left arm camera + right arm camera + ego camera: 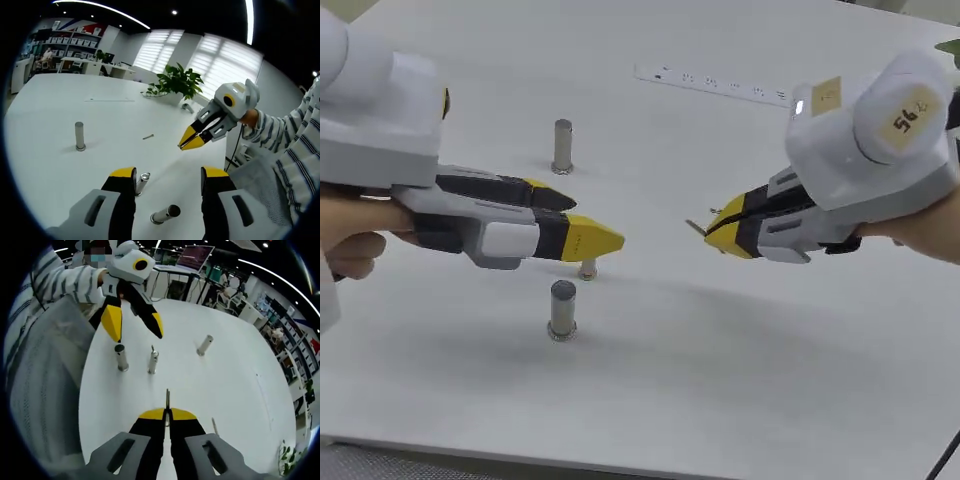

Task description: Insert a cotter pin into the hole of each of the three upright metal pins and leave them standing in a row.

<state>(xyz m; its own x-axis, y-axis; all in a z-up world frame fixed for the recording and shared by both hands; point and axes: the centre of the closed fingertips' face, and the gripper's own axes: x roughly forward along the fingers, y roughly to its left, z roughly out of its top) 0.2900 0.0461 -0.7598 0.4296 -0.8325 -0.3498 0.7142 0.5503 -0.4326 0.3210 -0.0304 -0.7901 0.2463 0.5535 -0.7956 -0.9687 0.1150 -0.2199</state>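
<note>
White workbench top [750, 380] holds all three metal pins upright: far pin [562, 145] beyond your left gripper [595, 222], middle pin [587, 269] under its spread, empty jaws, near pin [562, 308] on your side. Your right gripper [710, 235] pinches a cotter pin [167, 399] aimed toward them, with a spare cotter pin [148, 136] lying off to its side. I judge at least two pins unfilled.

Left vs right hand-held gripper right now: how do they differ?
The left hand-held gripper has open, empty jaws; the right hand-held gripper is shut on a cotter pin. The left hangs close by the middle pin; the right sits off to the side of the row. Both have yellow tips.
</note>
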